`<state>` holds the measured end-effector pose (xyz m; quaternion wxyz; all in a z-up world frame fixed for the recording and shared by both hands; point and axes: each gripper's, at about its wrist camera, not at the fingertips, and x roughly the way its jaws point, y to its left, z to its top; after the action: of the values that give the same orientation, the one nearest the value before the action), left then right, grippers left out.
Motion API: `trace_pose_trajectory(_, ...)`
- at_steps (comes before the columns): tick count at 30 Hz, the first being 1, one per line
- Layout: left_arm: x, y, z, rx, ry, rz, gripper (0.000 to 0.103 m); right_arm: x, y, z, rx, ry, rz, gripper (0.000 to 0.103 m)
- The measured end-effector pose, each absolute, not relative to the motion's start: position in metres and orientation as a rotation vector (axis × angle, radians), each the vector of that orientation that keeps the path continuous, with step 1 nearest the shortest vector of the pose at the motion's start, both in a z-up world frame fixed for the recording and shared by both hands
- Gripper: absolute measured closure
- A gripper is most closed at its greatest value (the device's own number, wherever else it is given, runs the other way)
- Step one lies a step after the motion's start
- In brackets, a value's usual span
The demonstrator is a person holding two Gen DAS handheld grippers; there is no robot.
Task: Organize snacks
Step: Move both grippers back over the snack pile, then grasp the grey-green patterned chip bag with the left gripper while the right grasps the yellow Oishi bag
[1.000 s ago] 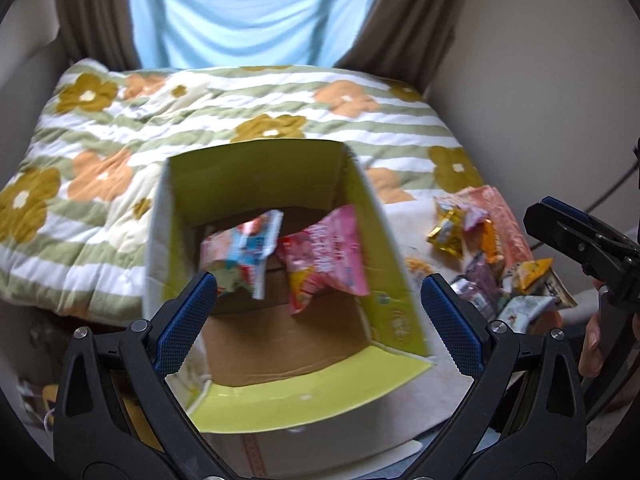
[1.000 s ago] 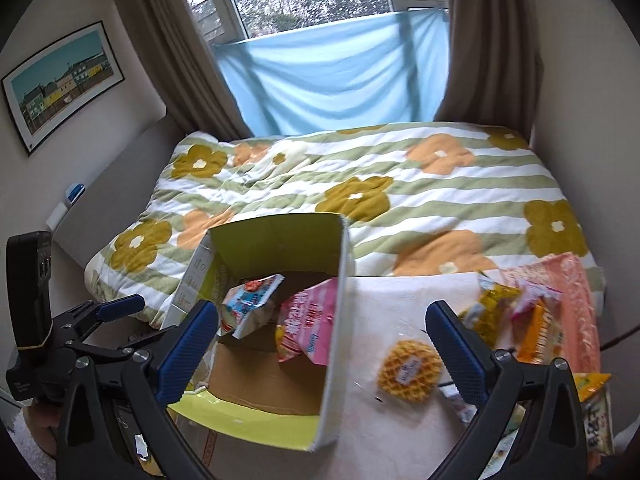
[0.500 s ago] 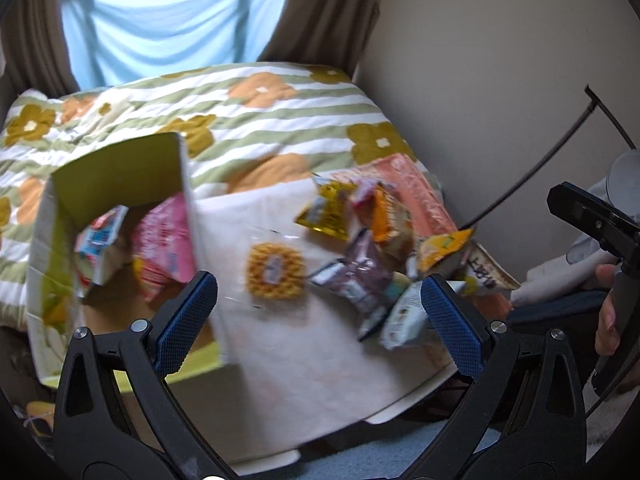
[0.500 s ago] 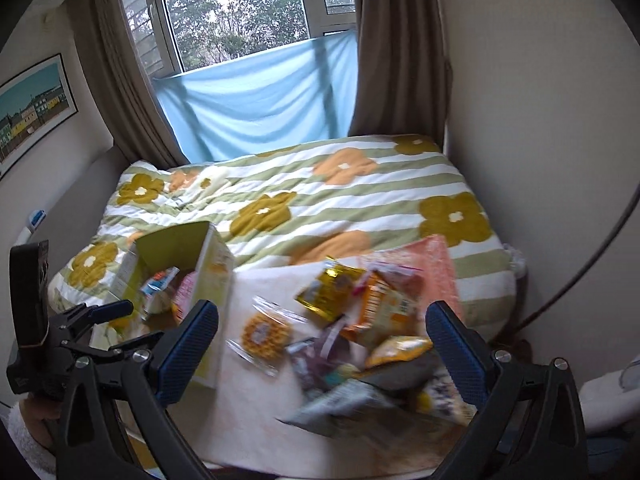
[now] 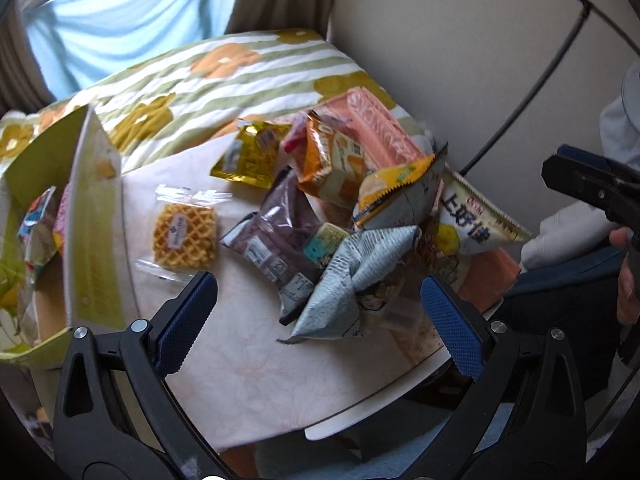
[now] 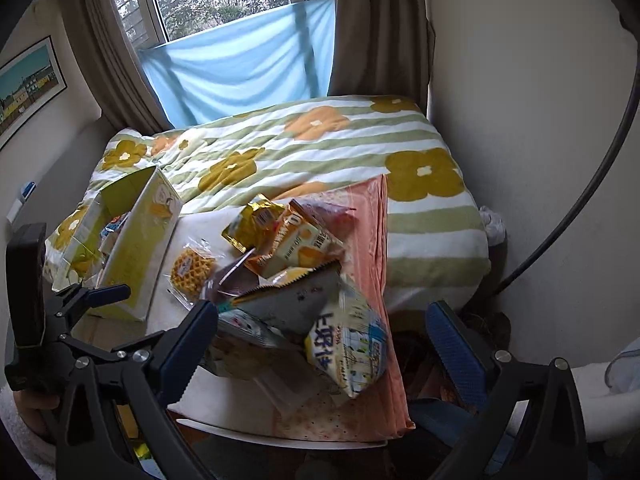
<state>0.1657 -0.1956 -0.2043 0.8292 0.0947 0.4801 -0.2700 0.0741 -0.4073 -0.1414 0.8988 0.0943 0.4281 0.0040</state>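
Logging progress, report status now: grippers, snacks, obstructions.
Left gripper open, empty. Right gripper open, empty. Snack pile unsorted on table; two packets in box. Waffle lies apart, path unobstructed.

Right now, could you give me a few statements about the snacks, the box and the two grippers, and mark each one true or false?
1. The left gripper is open and holds nothing. True.
2. The waffle packet lies inside the cardboard box. False: it lies on the table, beside the box.
3. The box already holds snack packets. True.
4. The right gripper is shut on the purple packet. False: it is open and empty.
5. The orange packet lies alone. False: it sits in the pile.
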Motion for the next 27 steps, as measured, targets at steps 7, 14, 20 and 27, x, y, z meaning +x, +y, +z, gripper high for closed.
trace_pose_trajectory(7, 0.161, -0.226, -0.241, 0.302, 1.029, -0.638, 0.002, 0.072, -0.418, -0.178, 0.238, 0.889, 0.011, 0.0)
trace_pose_trajectory(14, 0.158, -0.243, -0.271, 0.427, 0.998, -0.645, 0.012, 0.081, -0.421, -0.21, 0.235, 0.953, -0.005, 0.0)
trace_pose_trajectory(20, 0.157, -0.247, -0.283, 0.487, 1.0, -0.671, 0.022, 0.087, -0.416, -0.228, 0.215, 0.991, -0.012, 0.0)
trace_pose_trajectory(27, 0.155, -0.255, -0.291, 0.505, 1.025, -0.693, 0.044, 0.09, -0.413, -0.24, 0.172, 1.009, -0.02, 0.0)
